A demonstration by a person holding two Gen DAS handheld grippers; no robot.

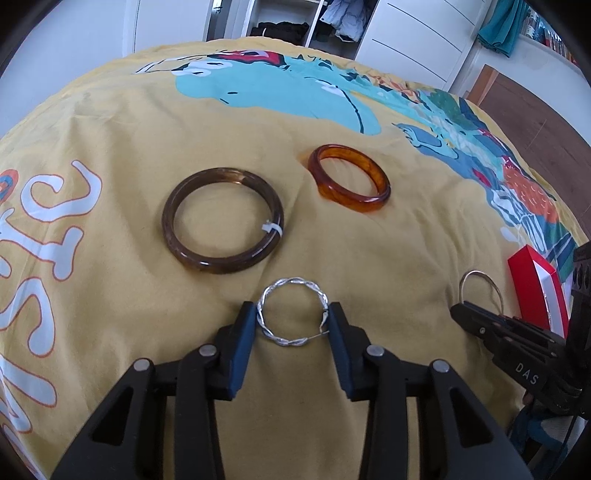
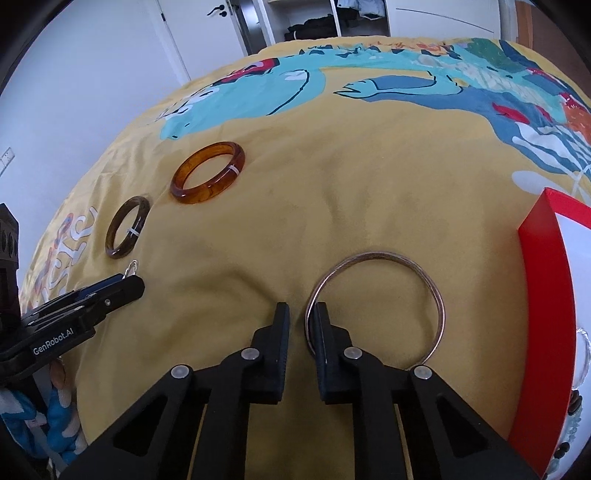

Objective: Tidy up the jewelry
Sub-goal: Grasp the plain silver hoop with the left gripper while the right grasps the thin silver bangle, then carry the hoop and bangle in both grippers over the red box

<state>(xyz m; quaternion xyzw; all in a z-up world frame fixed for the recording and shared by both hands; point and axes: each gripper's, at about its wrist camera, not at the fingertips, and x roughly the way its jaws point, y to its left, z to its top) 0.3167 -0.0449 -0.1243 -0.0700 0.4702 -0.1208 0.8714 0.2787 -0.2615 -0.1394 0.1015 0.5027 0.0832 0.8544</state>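
At lower centre of each wrist view, the left gripper [image 1: 293, 317] brackets a twisted silver hoop [image 1: 293, 312] and the right gripper [image 2: 300, 317] pinches a thin bangle [image 2: 375, 306] (both resting on the yellow bedspread [image 1: 129, 147]), while two brown bangles lie untouched above, so sorting into the red box [image 2: 543, 295] has barely begun.

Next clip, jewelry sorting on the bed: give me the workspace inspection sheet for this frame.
Surface: yellow printed bedspread, wrinkled.
Job's things: dark brown bangle and amber bangle lying flat, apart; twisted silver hoop; thin metal bangle; red box at the right edge.
Clutter: nothing seen.
Grippers: left tongs straddle the silver hoop, pads at its sides; right tongs nearly shut around the thin bangle's rim.
Cables: nothing seen.
Surroundings: open wardrobe, white door.
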